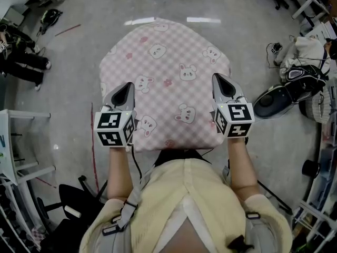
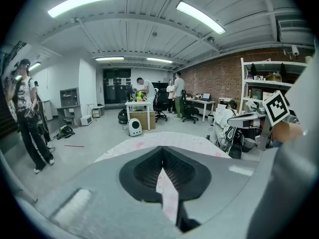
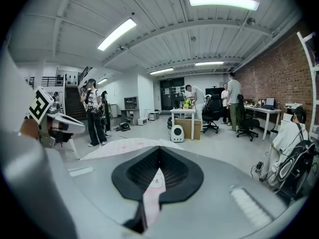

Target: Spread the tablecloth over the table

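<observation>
Tablecloth: pink check with bunny prints. It lies spread flat across the bench and covers it entirely, so the bench itself is hidden.
Left hand-held gripper: over the cloth's near-left part, with its jaws closed on a pinch of tablecloth. In its own view a pink strip runs out from between the shut jaws.
Right hand-held gripper: over the near-right part, level with the left one. Its jaws are likewise clamped on the cloth, with a pink strip caught between them.
Marker cubes: one on each gripper – left, right – both nearest the person.
Floor: grey, all round the bench.
Background: people stand well beyond the far edge, and there is a brick wall.
</observation>
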Available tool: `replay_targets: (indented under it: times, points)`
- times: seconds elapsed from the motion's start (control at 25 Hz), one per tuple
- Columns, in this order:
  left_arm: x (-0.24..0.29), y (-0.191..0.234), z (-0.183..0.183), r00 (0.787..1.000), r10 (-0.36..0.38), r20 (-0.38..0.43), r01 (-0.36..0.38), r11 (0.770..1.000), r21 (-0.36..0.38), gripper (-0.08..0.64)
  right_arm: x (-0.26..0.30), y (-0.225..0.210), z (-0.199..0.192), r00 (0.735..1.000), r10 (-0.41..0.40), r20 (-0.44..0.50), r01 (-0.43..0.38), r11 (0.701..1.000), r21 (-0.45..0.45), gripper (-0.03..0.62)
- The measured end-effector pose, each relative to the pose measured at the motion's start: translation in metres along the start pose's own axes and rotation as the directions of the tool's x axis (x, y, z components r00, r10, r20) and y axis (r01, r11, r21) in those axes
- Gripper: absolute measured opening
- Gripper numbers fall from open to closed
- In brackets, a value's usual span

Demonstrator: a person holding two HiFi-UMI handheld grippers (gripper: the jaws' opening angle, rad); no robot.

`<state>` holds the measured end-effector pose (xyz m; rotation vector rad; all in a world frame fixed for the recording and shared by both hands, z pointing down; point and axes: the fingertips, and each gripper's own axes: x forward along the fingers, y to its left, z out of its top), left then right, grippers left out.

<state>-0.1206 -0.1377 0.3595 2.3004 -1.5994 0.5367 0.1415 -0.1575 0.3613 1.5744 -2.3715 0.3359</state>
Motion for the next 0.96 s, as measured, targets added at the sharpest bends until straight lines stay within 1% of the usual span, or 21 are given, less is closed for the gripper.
replay_targets:
  times: [0.12, 0.44, 0.96]
  points:
    - [0.001, -0.003, -0.003, 1.0, -0.006, 0.0, 0.006, 1.0, -0.003, 0.006, 0.001, 0.003, -0.004, 1.0, 0.005, -0.005, -0.005, 1.0, 0.015, 0.005]
    - [-0.001, -0.008, -0.008, 1.0, -0.015, -0.006, 0.015, 1.0, -0.011, 0.006, -0.002, 0.01, -0.008, 0.999, 0.029, -0.013, -0.028, 0.999, 0.015, 0.005]
    - [0.004, -0.014, -0.018, 0.999, -0.052, -0.017, 0.051, 0.998, -0.031, 0.006, 0.003, 0.011, -0.015, 0.999, 0.026, -0.039, -0.025, 0.999, 0.028, 0.005]
